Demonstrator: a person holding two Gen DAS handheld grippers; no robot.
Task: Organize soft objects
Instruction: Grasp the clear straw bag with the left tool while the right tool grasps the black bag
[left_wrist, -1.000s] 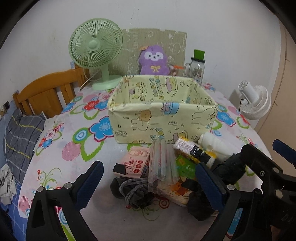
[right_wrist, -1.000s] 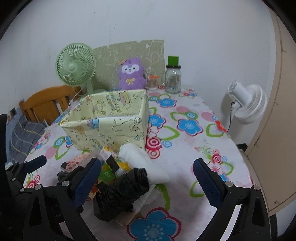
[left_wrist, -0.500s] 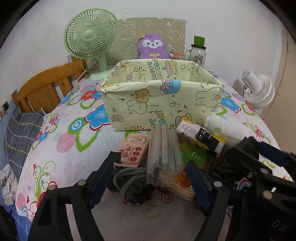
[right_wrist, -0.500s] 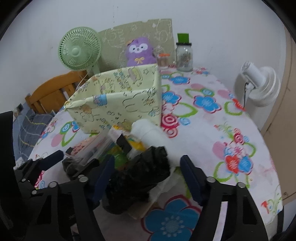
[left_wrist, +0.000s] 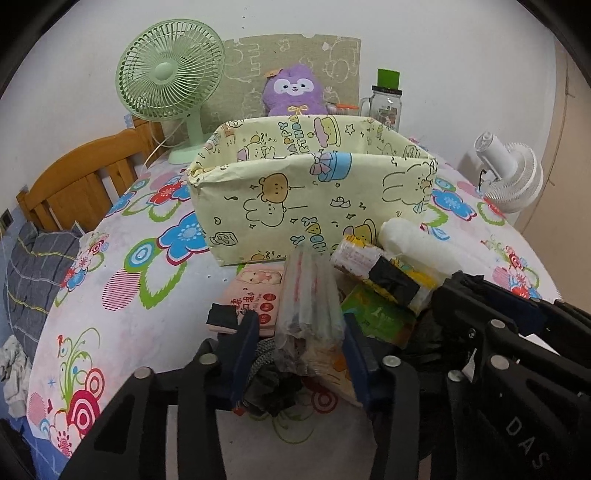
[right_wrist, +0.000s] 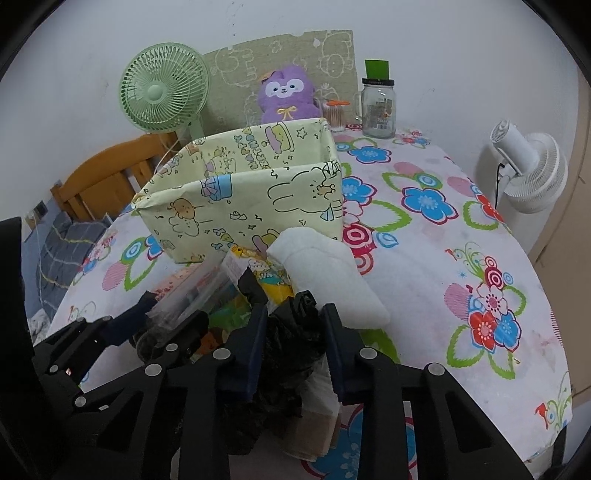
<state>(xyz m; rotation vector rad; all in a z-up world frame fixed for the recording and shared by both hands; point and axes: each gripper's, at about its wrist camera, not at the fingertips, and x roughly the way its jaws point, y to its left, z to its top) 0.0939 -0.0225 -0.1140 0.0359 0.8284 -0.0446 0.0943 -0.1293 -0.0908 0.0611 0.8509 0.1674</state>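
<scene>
I'm closing my left gripper (left_wrist: 299, 347) jaws on the clear bag (left_wrist: 308, 295), lower centre; right gripper (right_wrist: 293, 347) jaws pinching the black bag (right_wrist: 291, 332). Box (left_wrist: 306, 192) above is reading "HAPPY BIRTHDAY".

- Table (left_wrist: 122, 295): fills the middle of the frame in both views.
- Box (left_wrist: 314, 206): on the table, centre.
- Pile of soft packets (left_wrist: 369, 280): on the table, just in front of the box, lower centre.
- Clear bag (left_wrist: 308, 306): in the pile, between the left tool's (left_wrist: 299, 354) fingers.
- Desk fan (left_wrist: 170, 74): upper left, behind the box.
- Plush toy (left_wrist: 293, 88): top centre, behind the box.
- Jar (left_wrist: 386, 99): right of the plush toy.
- Chair (left_wrist: 74, 181): left edge, beside the table.
</scene>
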